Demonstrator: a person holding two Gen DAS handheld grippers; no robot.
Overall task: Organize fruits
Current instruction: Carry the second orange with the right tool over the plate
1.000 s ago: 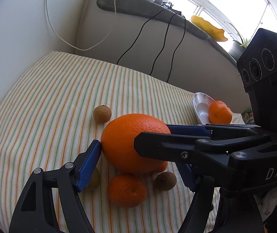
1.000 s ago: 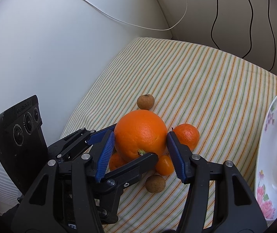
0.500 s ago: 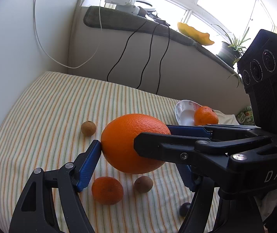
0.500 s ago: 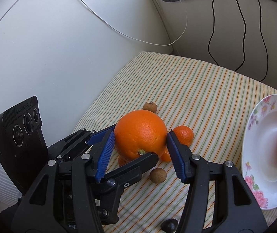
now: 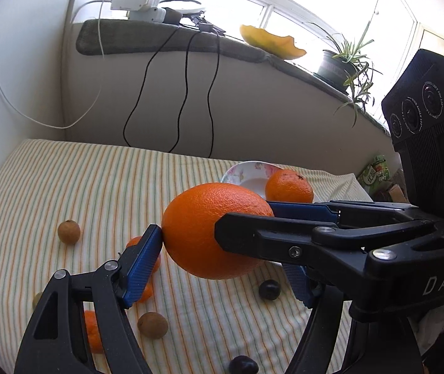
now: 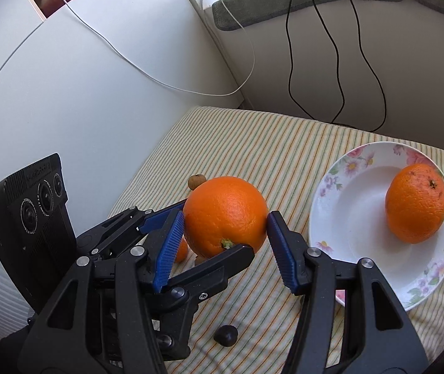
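Both grippers are pinching one large round orange (image 5: 215,230), which is hanging clear above the striped cloth-covered bed (image 5: 66,187). The left gripper (image 5: 222,249) is pressing its blue ribbed jaws on the fruit's left and right flanks; the right gripper (image 6: 225,243) is crossing it and clamping its own jaws on the remaining two flanks. Both tools are pointing down at a slant, the right one across the left.

The step in hand appears to be the carry of this orange toward the white floral-rimmed plate (image 6: 324,193). Beneath the load, small tangerines (image 5: 134,243), brown round longans (image 5: 69,232) and dark round berries (image 5: 269,289) are lying scattered near the bed's near edge. Farther off, toward the bed's right edge, the plate is holding a second orange (image 6: 416,202).

The next move probably calls for both grippers travelling together, lowering onto the bare plate area beside the second orange, then spreading the jaws.
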